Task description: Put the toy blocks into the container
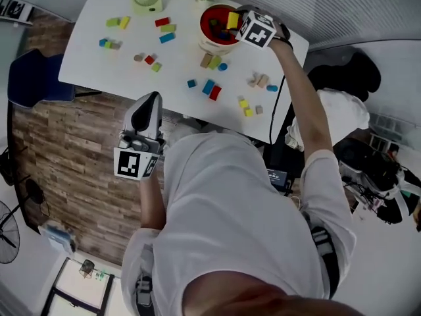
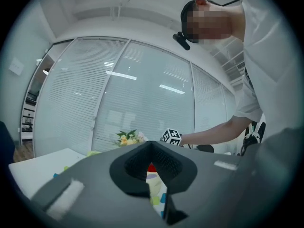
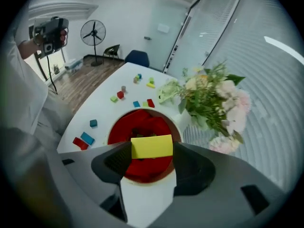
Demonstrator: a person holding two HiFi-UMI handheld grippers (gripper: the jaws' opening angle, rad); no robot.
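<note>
The right gripper's point(image 3: 151, 149) fingers pinch a yellow block point(image 3: 152, 145) at centre frame, above the red bowl point(image 3: 115, 130). The left gripper's point(image 2: 152, 146) fingers are pressed together.

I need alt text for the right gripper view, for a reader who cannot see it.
The right hand-held gripper holds a yellow block between its jaws, above a red container on a white table. Beyond it lie loose coloured blocks, and a flower bouquet stands at the right.
</note>
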